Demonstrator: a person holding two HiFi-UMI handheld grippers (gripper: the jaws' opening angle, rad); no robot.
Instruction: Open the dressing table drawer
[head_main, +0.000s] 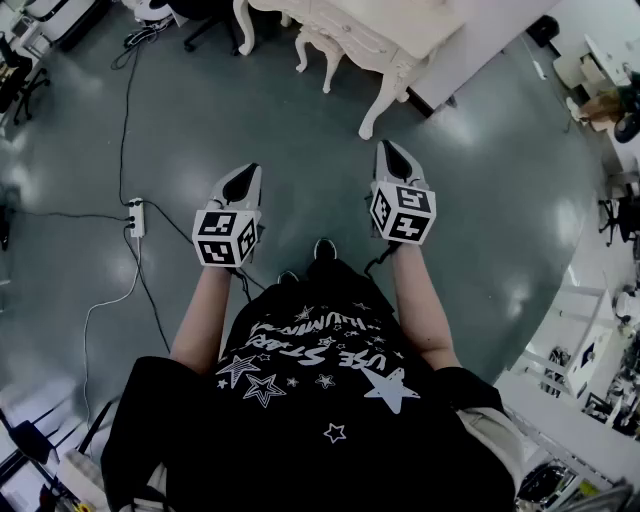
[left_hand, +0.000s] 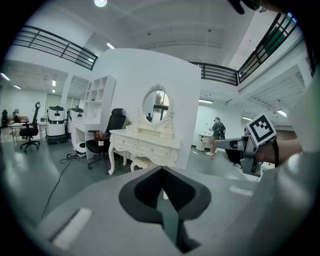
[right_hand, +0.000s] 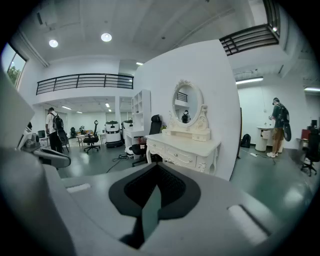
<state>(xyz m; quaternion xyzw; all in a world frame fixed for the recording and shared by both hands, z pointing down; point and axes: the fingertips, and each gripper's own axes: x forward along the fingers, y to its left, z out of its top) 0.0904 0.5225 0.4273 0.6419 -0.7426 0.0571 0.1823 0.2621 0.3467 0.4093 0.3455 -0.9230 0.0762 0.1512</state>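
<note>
Both tools are held out level with each other in front of the person, well short of the furniture. The left tool (head_main: 245, 176) has its jaws pressed together with nothing between them, as its own view shows (left_hand: 161, 170). The right tool (head_main: 391, 152) is likewise closed on nothing (right_hand: 156, 168). Each carries a cube with square markers, and each shows at the edge of the other's view. The white dressing table (head_main: 385, 45) stands ahead across the grey-green floor (head_main: 300, 130), backed against a white partition wall (left_hand: 145, 75); neither tool touches it. Its drawers (right_hand: 181, 156) run along the front under the counter top, their fronts flush with the frame, and an oval mirror (right_hand: 186, 103) stands on top. A black office chair (left_hand: 111, 127) sits just to the left of the table. A dark cable (head_main: 125, 100) trails over the floor to a white power strip (head_main: 136, 217) on the person's left. Other people (right_hand: 278, 122) stand far off in the room.
</note>
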